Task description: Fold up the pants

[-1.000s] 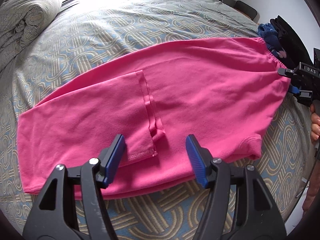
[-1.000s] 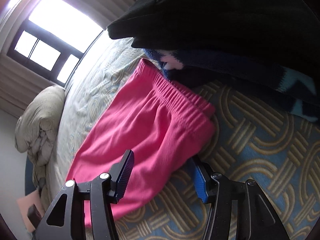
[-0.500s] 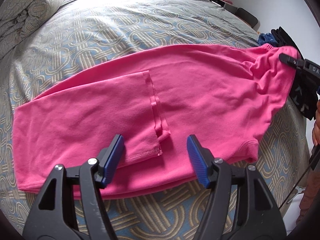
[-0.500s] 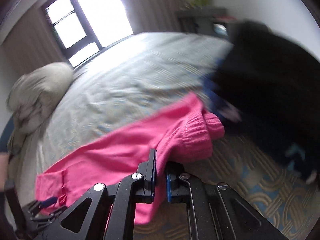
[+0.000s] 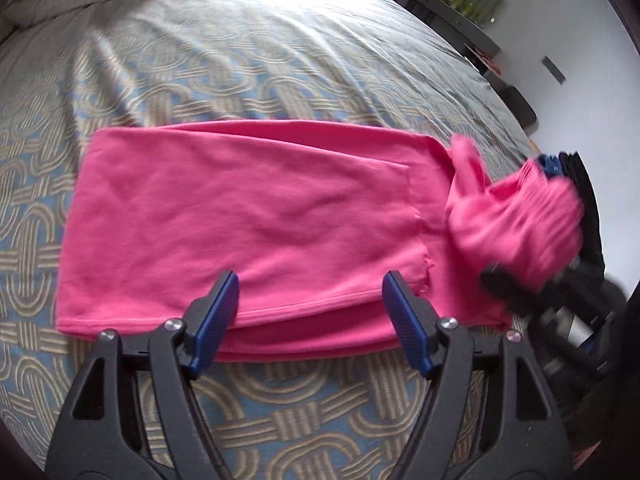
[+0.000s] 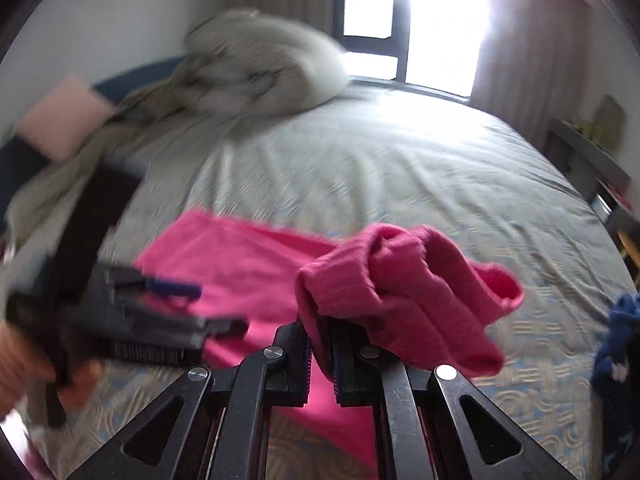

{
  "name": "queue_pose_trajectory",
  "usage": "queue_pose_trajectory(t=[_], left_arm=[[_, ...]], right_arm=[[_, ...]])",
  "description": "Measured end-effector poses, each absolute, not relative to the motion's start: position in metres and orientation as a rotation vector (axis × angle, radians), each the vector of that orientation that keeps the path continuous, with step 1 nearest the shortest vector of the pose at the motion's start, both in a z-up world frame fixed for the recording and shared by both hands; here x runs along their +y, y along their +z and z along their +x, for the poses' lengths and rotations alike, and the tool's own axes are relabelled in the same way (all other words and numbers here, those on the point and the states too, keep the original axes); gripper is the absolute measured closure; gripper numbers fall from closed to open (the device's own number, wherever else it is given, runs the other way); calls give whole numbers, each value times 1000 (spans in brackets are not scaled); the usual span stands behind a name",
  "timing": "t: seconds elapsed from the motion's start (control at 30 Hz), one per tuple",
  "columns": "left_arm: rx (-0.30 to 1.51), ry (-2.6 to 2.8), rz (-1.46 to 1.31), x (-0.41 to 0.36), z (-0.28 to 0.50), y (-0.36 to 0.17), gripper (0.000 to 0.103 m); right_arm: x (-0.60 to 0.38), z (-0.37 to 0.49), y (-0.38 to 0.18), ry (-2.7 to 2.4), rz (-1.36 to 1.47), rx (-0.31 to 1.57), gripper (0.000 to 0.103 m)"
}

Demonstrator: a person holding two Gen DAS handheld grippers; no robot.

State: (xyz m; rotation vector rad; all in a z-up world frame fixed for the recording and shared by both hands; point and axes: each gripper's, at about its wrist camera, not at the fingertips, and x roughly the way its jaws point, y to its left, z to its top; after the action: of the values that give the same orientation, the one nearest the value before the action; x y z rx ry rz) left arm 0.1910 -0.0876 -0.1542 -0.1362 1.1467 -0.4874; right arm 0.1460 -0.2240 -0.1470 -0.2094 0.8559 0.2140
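Pink pants (image 5: 248, 220) lie folded lengthwise across the patterned bedspread. My left gripper (image 5: 310, 312) is open and empty, its blue pads just above the near edge of the pants. My right gripper (image 6: 320, 344) is shut on the ribbed waistband (image 6: 400, 280) and holds it lifted over the rest of the pants; it also shows blurred in the left wrist view (image 5: 516, 220). The left gripper shows blurred in the right wrist view (image 6: 168, 292), over the pink cloth.
A rolled duvet (image 6: 264, 68) lies at the head of the bed. Dark blue and black clothes (image 5: 576, 184) sit at the bed's right edge, also in the right wrist view (image 6: 616, 344). The bedspread (image 5: 248, 60) stretches beyond the pants. Furniture (image 6: 584, 152) stands along the wall.
My right gripper closed on the waistband, lifted it and carried it leftward over the pants. My left gripper stayed open and shifted left along the near edge.
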Motion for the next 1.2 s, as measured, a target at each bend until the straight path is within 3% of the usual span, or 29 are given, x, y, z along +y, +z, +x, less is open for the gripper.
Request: queue_pose_trajectory(t=[0.17,0.37,0.43,0.6,0.67,0.73,0.9,1.2], left_arm=[[1148,-530,-189,-82,194,-151,29],[1129,-620,-145,-107,193,-139,29],[1109,-596,-114,-109,195,-135,28],[1128,-533,-163,-94,208,-137,28],[1123,-540,-154,-93,210,-132,28],[1108,-574,-124,-97,207,-125,28],[1153,-749,-48,-133,194,-121,28],[1207,-958,40,-172,179,-114,27]], right_arm=[[-221,140,-177,229,-231,936,94],[-211,127,-178,219,-330,894,92],[-200,120,-180,221,-441,854,87],[-154,107,-203,248,-808,748,62],[-145,101,-215,251,-907,727,62],[-144,96,-221,265,-928,725,61],[-156,84,-215,314,-841,733,47],[-130,73,-227,359,-983,651,46]])
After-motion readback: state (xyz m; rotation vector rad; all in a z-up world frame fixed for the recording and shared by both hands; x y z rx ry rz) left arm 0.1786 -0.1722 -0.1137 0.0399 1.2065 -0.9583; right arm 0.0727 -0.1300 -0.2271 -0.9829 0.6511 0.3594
